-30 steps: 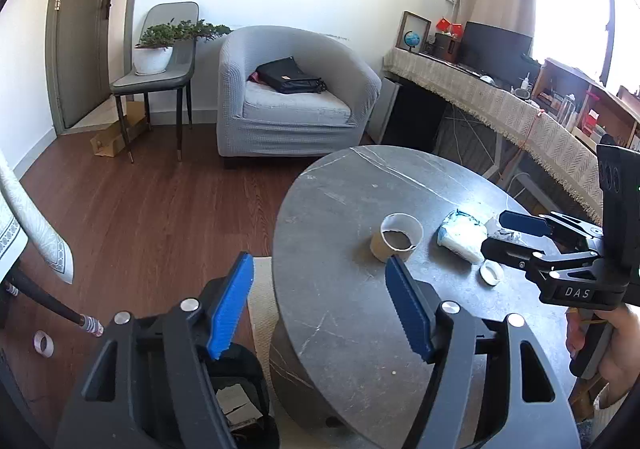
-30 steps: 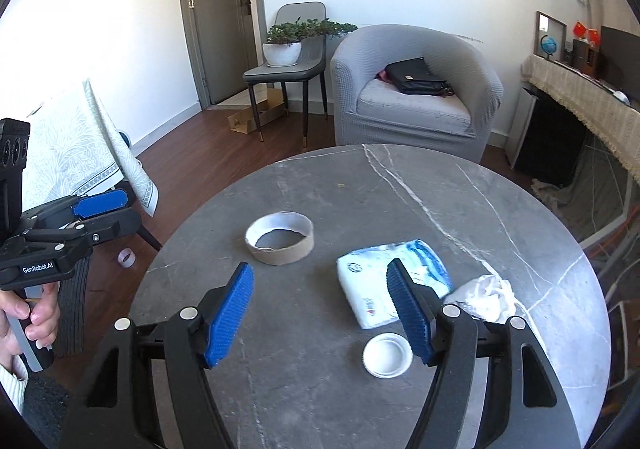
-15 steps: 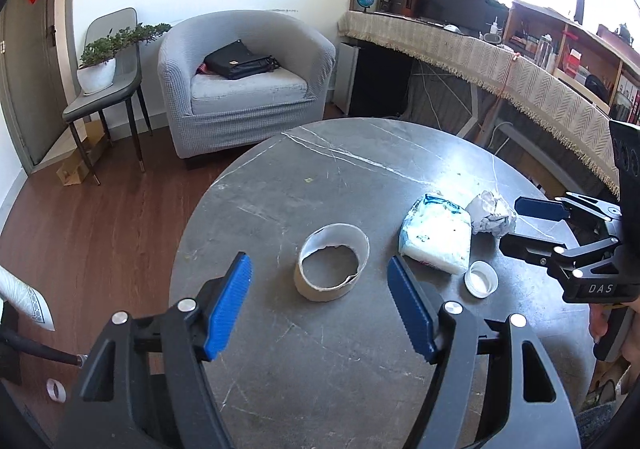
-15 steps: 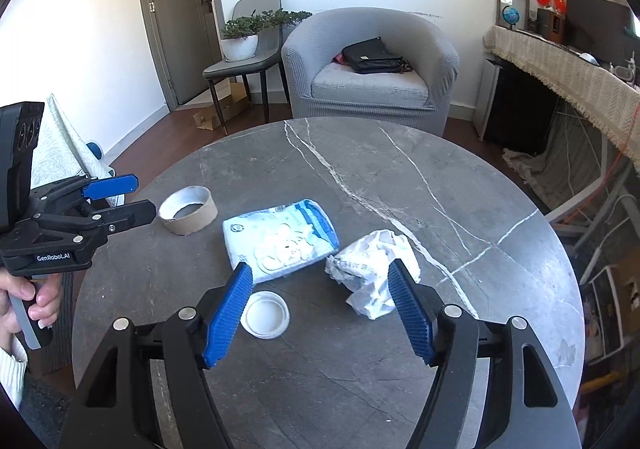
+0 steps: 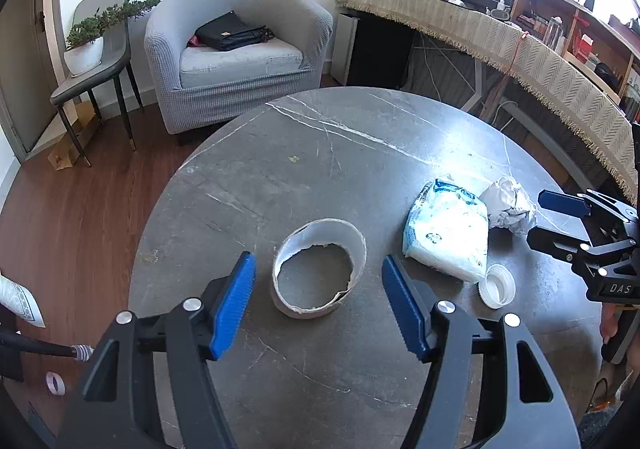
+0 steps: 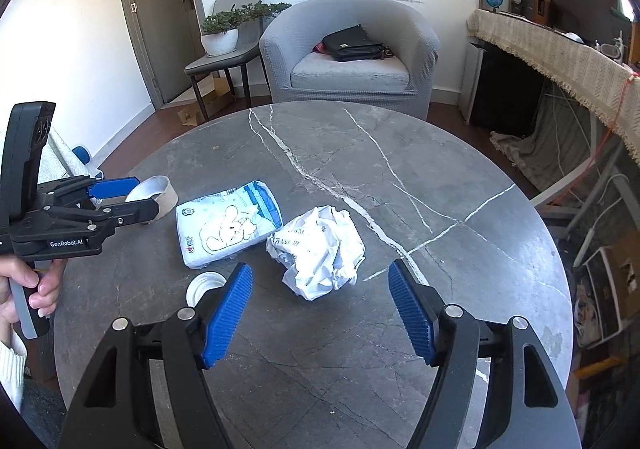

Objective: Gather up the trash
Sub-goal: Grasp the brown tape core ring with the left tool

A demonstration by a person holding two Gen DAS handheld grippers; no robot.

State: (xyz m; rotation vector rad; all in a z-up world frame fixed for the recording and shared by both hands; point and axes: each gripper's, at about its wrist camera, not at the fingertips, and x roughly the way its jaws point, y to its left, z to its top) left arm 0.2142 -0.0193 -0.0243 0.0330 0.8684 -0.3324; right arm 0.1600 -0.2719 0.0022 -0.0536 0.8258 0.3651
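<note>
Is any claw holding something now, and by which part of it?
Nothing is held. The left claw is open with the tape roll lying between its fingers. The right claw is open before the crumpled paper.

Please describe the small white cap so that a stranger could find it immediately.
Look at the round grey table. Near its front edge lies a blue-and-white packet; the cap lies just in front of it. It is the only small, flat, round piece.
</note>
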